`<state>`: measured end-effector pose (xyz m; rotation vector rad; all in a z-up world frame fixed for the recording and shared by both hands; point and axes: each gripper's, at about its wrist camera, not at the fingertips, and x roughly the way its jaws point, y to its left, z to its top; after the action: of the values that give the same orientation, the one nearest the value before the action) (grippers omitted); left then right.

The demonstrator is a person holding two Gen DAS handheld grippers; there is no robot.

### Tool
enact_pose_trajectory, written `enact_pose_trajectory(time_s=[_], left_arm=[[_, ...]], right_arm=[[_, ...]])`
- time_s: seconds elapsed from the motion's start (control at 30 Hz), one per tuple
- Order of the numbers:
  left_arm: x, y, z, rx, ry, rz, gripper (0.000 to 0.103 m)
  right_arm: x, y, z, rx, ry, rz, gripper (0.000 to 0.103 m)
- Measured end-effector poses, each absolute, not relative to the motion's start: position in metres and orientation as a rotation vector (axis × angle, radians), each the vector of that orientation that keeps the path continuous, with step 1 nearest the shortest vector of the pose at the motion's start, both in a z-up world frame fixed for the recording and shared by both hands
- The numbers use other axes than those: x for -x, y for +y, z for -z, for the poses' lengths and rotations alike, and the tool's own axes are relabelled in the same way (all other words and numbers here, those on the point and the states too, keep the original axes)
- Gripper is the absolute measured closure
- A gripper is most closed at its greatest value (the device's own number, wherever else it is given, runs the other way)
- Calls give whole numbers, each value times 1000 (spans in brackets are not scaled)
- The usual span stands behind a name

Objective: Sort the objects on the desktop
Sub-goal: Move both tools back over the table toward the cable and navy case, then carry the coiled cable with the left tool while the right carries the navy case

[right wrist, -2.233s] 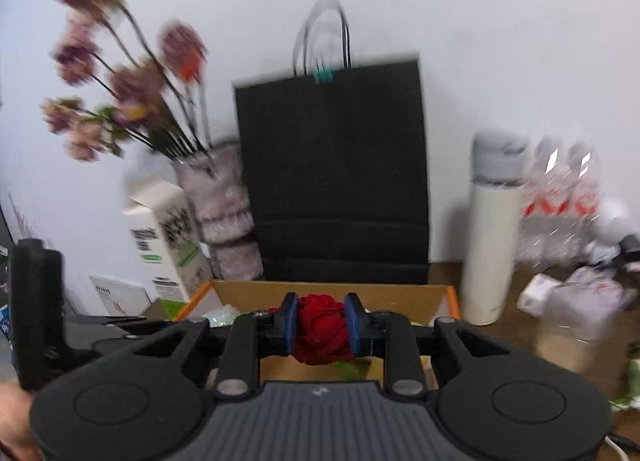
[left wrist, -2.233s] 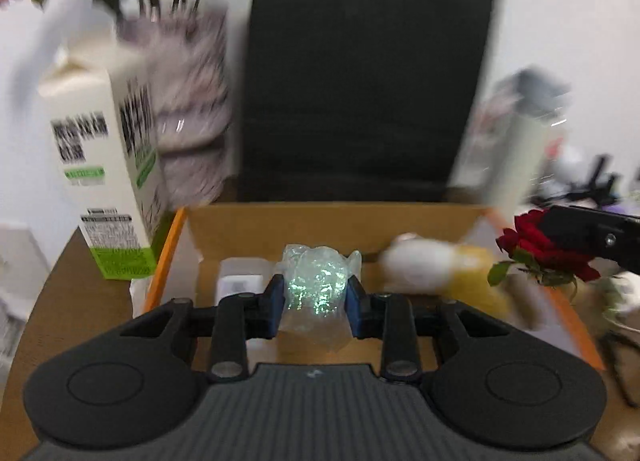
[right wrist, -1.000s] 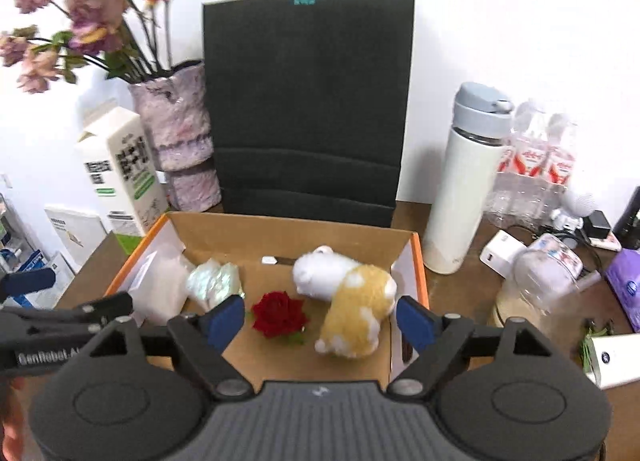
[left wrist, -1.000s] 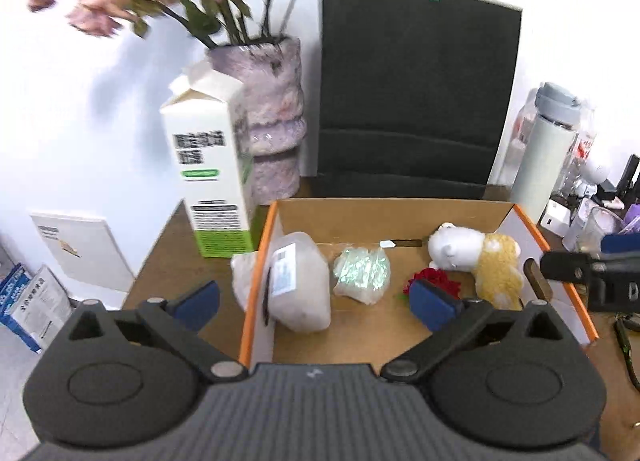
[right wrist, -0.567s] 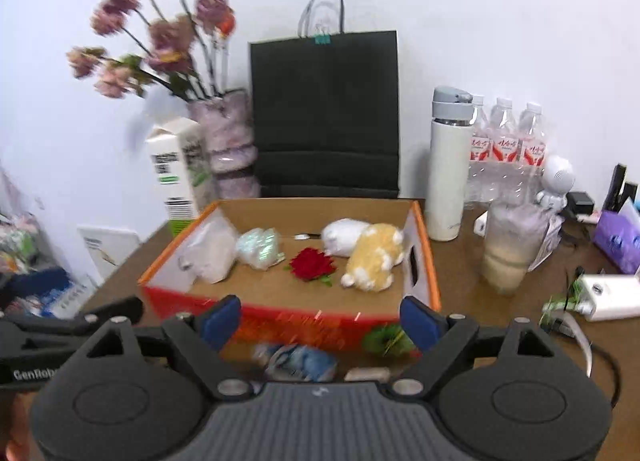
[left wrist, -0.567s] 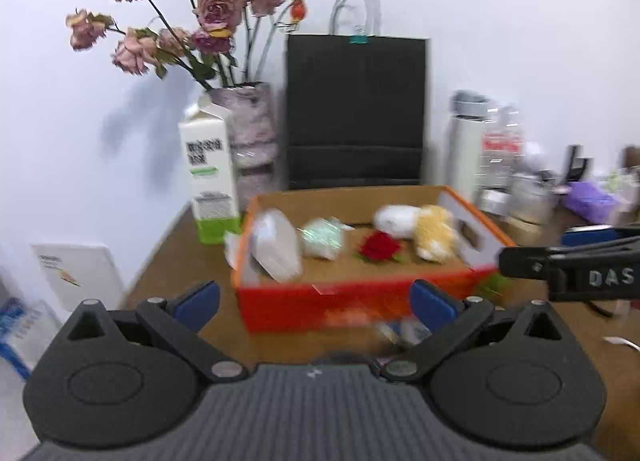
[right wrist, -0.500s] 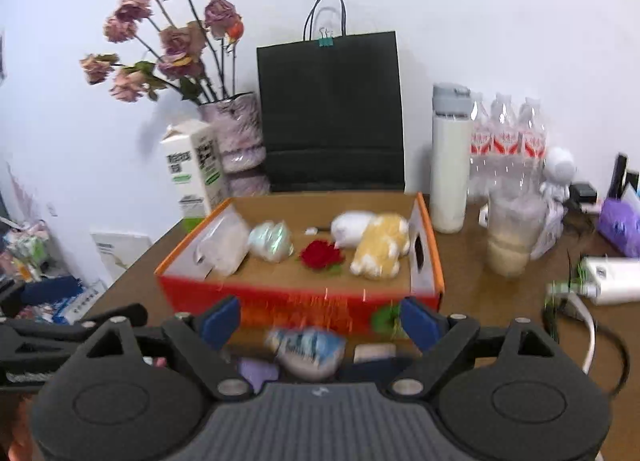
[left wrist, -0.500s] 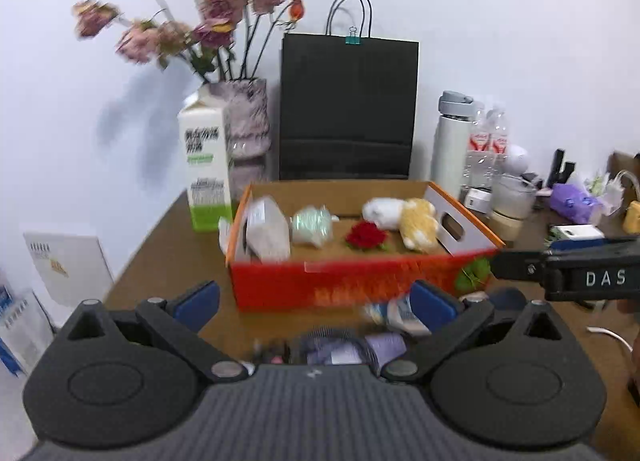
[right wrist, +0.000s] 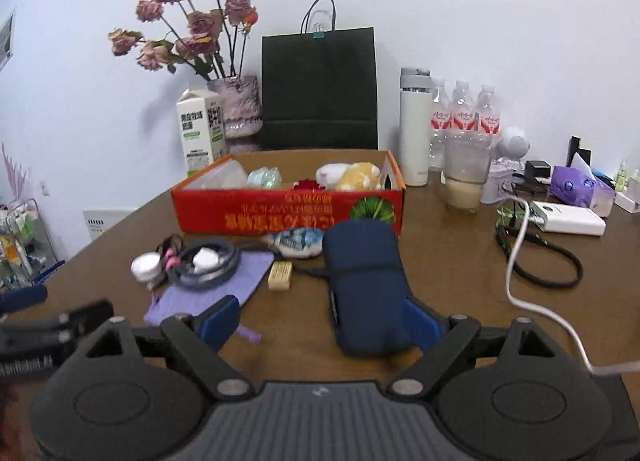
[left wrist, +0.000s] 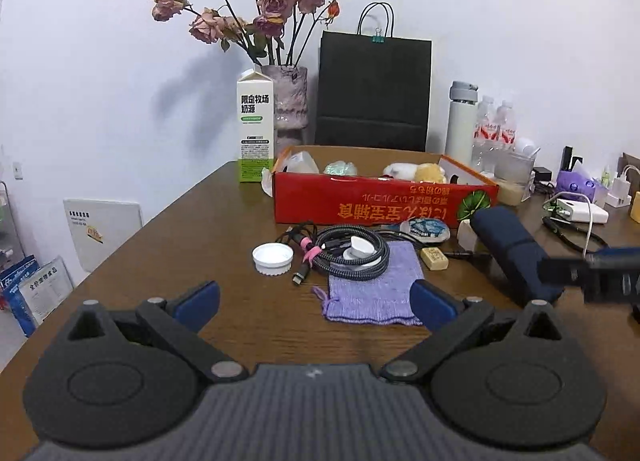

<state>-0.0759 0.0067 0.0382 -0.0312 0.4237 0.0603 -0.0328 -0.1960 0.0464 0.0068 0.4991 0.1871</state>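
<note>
From my left wrist view, the left gripper [left wrist: 314, 297] stands spread wide over the purple pouch [left wrist: 374, 285], red box [left wrist: 380, 201] beyond. From my right wrist view, the right gripper [right wrist: 320, 321] gapes apart, navy case [right wrist: 366, 285] just ahead.

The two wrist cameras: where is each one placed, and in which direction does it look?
Left wrist: sits on the left gripper, looks forward along its open fingers over the purple cloth; the right gripper shows at the right edge.
Right wrist: sits on the right gripper, open, looks forward over the navy pouch; the left gripper shows at the left edge.
Shared: the red box, cable coil, black bag.
</note>
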Motion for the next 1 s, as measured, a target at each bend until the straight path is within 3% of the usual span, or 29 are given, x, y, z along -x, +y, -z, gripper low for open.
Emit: enact_pose_trajectory(time_s=[0.4, 0.47, 0.5, 0.57, 0.63, 0.67, 0.87, 1.0], left_arm=[[38, -2, -27, 81, 484, -4, 1], [21, 4, -28, 128, 497, -2, 10], [10, 7, -29, 151, 504, -5, 22], [-13, 13, -29, 190, 523, -7, 32], [-38, 20, -27, 220, 561, -15, 53], [-51, 24, -25, 233, 589, -23, 57], [-91, 33, -19, 243, 643, -3, 61], [-104, 41, -13, 253, 673, -22, 70]], right_arm=[[36, -181, -42, 48, 474, -246, 16], [31, -184, -39, 40, 481, -244, 17], [26, -186, -36, 35, 489, -242, 17], [21, -190, -33, 24, 492, -233, 17], [14, -197, -31, 9, 488, -225, 18], [10, -200, -30, 2, 490, -220, 20], [-17, -214, -24, -14, 511, -196, 23], [-32, -216, -18, -19, 530, -186, 25]])
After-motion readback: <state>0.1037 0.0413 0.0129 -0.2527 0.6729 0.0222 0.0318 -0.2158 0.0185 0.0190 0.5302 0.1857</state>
